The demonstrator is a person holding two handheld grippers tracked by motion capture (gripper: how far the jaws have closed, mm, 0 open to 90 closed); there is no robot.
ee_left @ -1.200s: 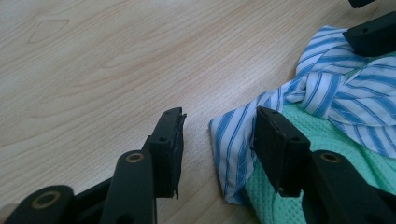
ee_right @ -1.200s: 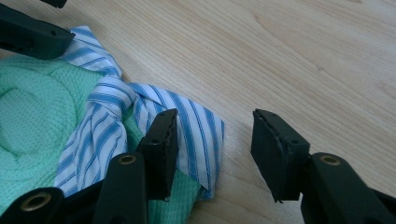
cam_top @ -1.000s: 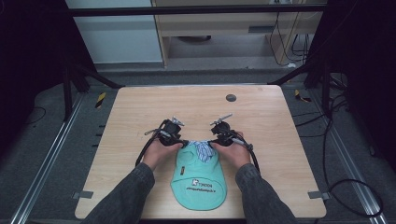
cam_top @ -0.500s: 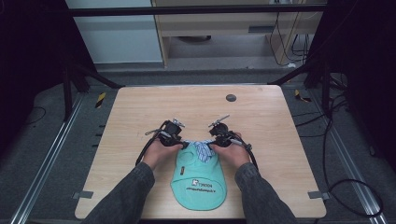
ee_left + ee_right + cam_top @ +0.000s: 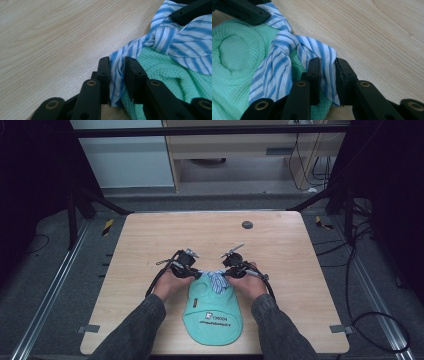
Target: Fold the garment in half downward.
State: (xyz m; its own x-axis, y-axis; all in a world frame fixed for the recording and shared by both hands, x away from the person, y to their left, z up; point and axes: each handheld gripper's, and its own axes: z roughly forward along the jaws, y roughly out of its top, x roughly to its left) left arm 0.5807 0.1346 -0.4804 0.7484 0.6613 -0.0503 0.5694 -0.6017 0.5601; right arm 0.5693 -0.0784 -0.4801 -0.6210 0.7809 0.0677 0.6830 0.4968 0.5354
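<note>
Striped cloth tie on the mint-green bib, which lies flat at the near edge of the desk: soft, light and limp, so it is probably best taken by its loose ends on either side of the knot. Left claw and right claw have just been closing and now each pinches one striped end. Compared with the earlier frame, both hands sit in the same place.
</note>
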